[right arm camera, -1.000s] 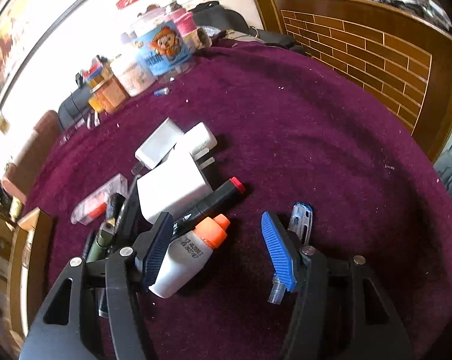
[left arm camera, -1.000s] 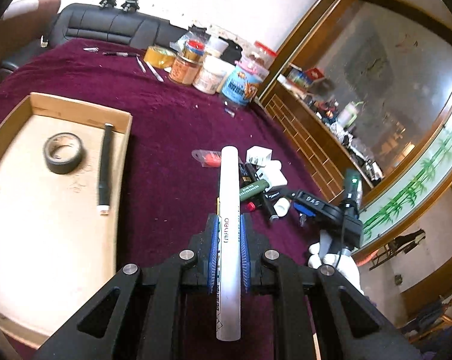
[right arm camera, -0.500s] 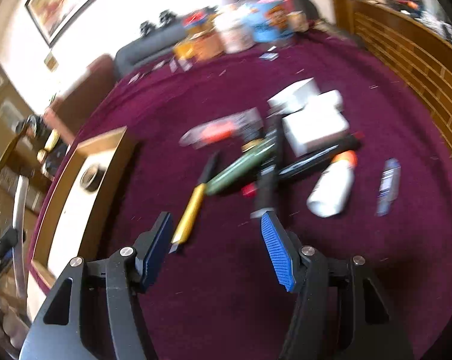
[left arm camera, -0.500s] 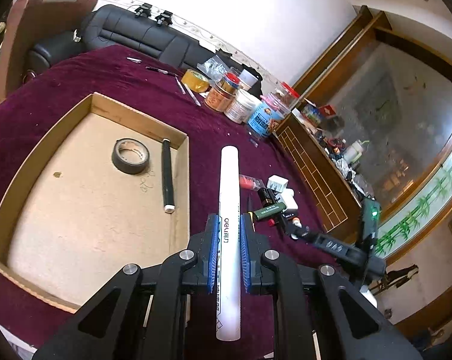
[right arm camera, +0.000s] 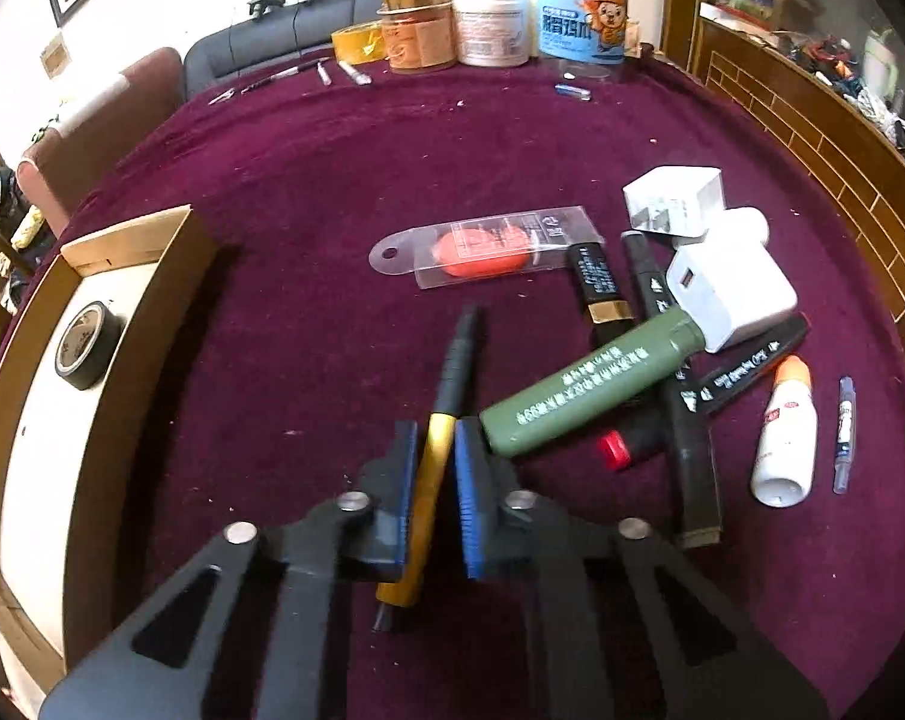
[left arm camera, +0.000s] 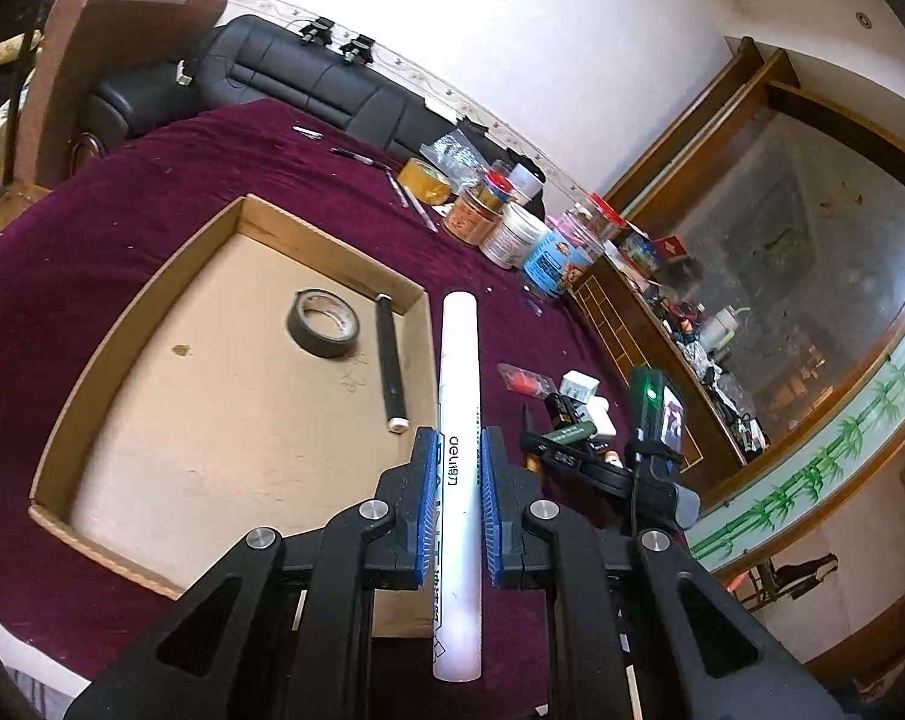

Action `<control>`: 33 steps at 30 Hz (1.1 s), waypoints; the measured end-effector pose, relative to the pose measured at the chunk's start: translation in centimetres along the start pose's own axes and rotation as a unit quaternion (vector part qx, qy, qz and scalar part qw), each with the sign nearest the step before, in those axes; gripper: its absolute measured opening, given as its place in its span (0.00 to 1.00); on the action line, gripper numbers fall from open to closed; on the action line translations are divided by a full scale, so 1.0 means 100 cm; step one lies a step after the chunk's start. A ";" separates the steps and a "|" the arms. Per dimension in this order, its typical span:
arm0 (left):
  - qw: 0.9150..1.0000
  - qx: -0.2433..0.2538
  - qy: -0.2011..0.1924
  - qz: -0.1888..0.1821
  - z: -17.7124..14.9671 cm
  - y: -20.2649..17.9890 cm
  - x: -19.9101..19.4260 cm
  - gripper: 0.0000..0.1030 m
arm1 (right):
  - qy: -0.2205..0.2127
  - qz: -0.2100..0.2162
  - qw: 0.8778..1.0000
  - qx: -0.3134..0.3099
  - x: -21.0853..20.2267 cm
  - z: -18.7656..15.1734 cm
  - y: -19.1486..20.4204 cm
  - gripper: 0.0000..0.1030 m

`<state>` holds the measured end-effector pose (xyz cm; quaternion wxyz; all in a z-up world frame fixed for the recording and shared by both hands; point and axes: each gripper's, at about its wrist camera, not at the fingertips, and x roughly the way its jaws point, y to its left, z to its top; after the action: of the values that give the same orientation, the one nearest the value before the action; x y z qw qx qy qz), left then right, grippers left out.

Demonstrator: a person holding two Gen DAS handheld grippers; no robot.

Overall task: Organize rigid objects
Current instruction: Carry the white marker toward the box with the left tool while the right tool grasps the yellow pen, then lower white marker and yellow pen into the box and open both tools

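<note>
My left gripper [left arm camera: 457,450] pinches a white marker [left arm camera: 458,480] between its blue pads, the marker's far tip hanging over the right-hand wall of the cardboard tray [left arm camera: 413,300], whose floor lies mostly bare apart from a tape roll [left arm camera: 323,323] and a black pen [left arm camera: 388,369] near its far corner. My right gripper [right arm camera: 434,456] has just been closing and now clamps the yellow-and-black pen [right arm camera: 437,450], which lies on the maroon cloth [right arm camera: 308,192] with its front end pointing away. A green tube [right arm camera: 584,387] lies just beside my right pad at the edge of the clutter, while a broad open strip of cloth separates the pen from the tray's near wall [right arm camera: 170,276].
</note>
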<state>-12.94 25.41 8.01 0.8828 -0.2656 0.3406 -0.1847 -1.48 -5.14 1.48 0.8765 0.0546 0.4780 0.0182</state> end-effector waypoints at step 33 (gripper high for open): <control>0.985 -0.012 0.096 0.144 0.094 0.084 0.109 0.11 | 0.061 0.210 0.976 -0.004 0.010 0.044 0.138 0.06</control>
<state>2.50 29.75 3.46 0.8603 -0.2052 0.4604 -0.0766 3.06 8.27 4.56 0.8226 0.1489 0.5082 0.2070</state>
